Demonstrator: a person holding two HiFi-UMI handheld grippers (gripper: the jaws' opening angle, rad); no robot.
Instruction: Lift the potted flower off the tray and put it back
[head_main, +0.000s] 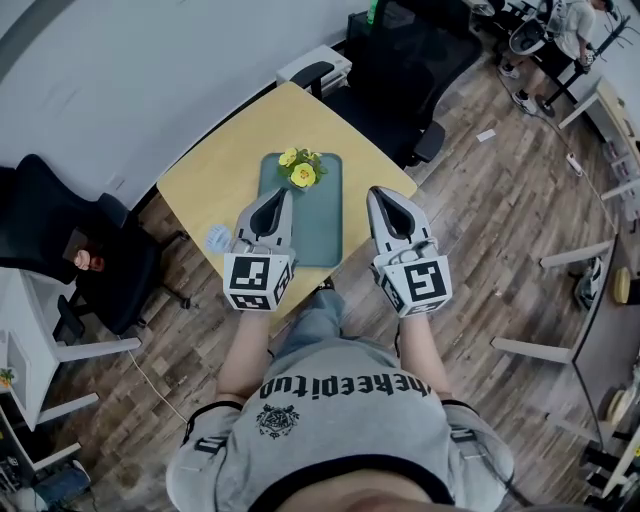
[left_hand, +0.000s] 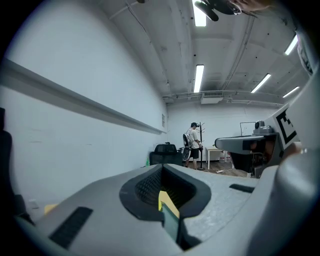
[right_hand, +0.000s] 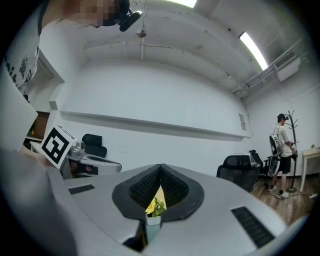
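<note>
Potted flower (head_main: 301, 171) on tray (head_main: 318, 228), pot hidden beneath blooms — head view.

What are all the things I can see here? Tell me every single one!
table: one, light wood, middle of the room.
tray: one, teal, on the table.
potted flower: one, yellow blooms, at the tray's far end.
small pale thing: one, bluish white, on the table left of the tray; too small to name.
office chairs: at least two, black, one left of the table, one beyond it.
person: one, pale top, far corner.
left tool: one, grey, shut, empty, over the tray's left edge.
right tool: one, grey, shut, empty, right of the tray.
</note>
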